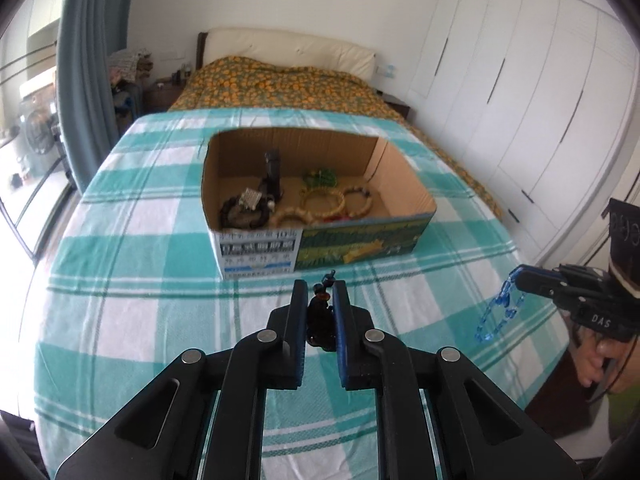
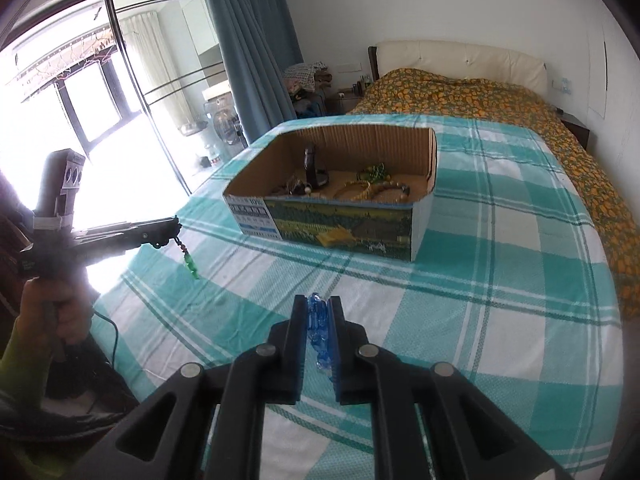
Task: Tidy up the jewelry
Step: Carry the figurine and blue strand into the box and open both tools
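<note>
An open cardboard box (image 1: 256, 248) (image 2: 340, 220) sits on the green checked cloth and holds several bracelets (image 1: 322, 202) and a dark stand (image 1: 272, 176). My left gripper (image 1: 320, 292) is shut on a dark beaded pendant (image 1: 320, 320), held above the cloth in front of the box. In the right wrist view this gripper (image 2: 174, 226) dangles a green pendant (image 2: 192, 266). My right gripper (image 2: 318, 308) is shut on a blue crystal bracelet (image 2: 320, 332), also in front of the box. The left wrist view shows it (image 1: 516, 280) at the right with the blue bracelet (image 1: 496, 312) hanging.
The cloth (image 1: 140, 280) covers the near end of a bed with an orange floral cover (image 1: 280, 84). White wardrobe doors (image 1: 520, 80) stand at the right. A blue curtain (image 2: 248, 40) and glass doors (image 2: 100, 80) are at the left.
</note>
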